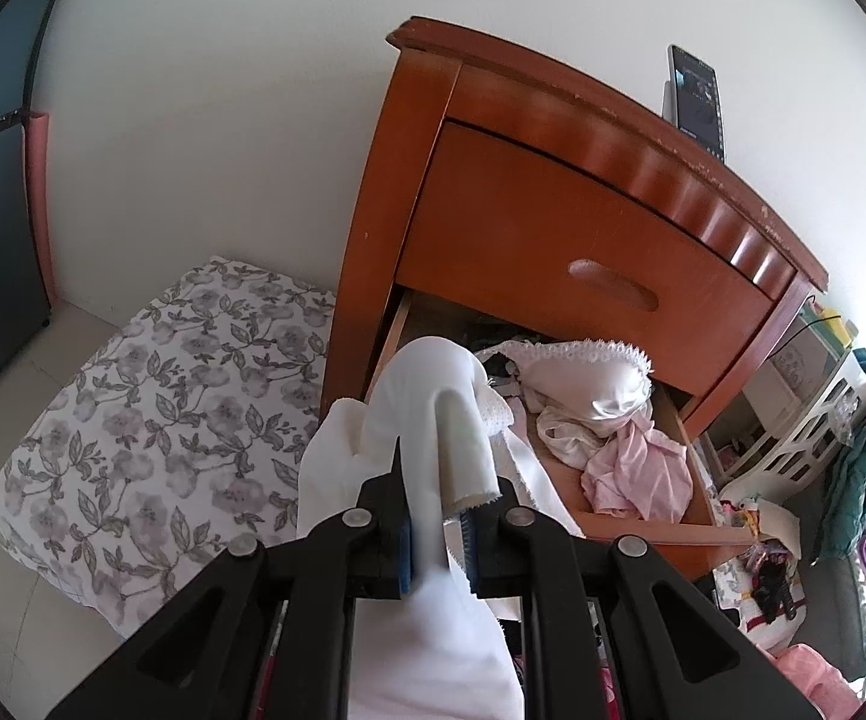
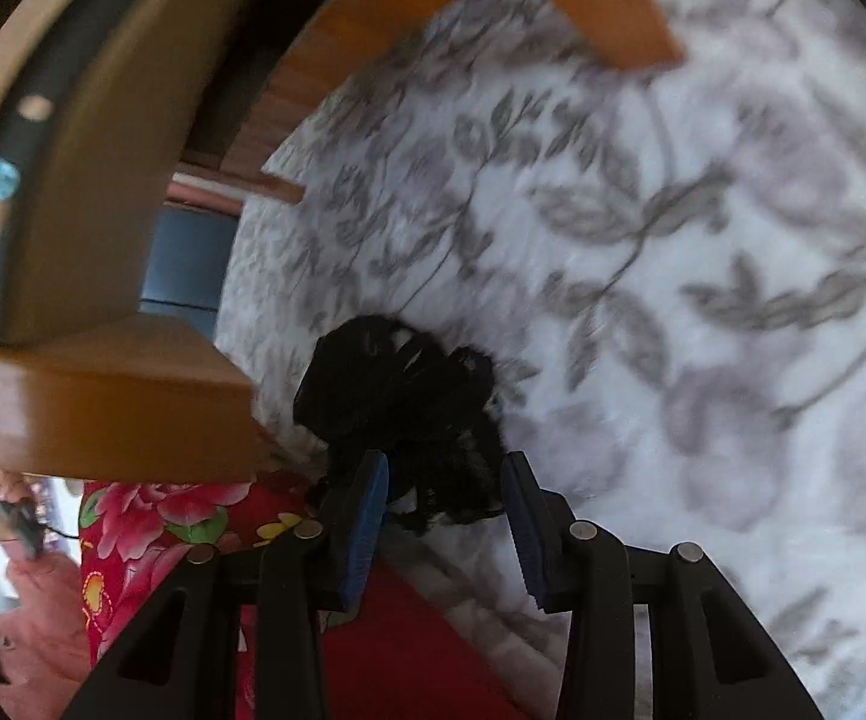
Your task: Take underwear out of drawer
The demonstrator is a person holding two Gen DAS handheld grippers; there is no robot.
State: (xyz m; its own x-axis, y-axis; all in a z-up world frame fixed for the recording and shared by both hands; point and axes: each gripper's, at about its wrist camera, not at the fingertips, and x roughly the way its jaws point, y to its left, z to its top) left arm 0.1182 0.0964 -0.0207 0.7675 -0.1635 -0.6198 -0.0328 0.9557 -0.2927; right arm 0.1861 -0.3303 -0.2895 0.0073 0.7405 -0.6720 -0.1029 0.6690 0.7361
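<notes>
Left wrist view: left gripper [image 1: 436, 531] has its jaws nearly together, pinching a white garment [image 1: 427, 414] between the blue pads. The cloth rises in a soft fold ahead of the jaws and hangs in a wide sheet below them. Its long axis runs along the gripper's pointing line, toward the open lower drawer [image 1: 667, 510] of the wooden nightstand [image 1: 553, 228]. More underwear is in that drawer, just beyond and right of the held cloth: a white lace-trimmed bra [image 1: 589, 372] on top, a cream piece beneath, a pink crumpled piece [image 1: 637, 474] at the front edge. The upper drawer is closed. A floral bedspread [image 1: 151, 396] lies left of the nightstand.

Right wrist view: right gripper [image 2: 445, 501] is partly open, jaws well apart. A black lacy bundle [image 2: 403, 402] sits between and just ahead of the pads, resting on the floral bedspread [image 2: 703, 240]. The frame is motion-blurred, so pad contact cannot be confirmed; it looks like the pads no longer press on it.

Judgement: the left hand is the nearer one to the drawer, but occupied. The white piece appears lifted clear of the drawer, with its hanging end hidden below the jaws. Thin, limp fabrics throughout; lace edges could snag on neighbours.
</notes>
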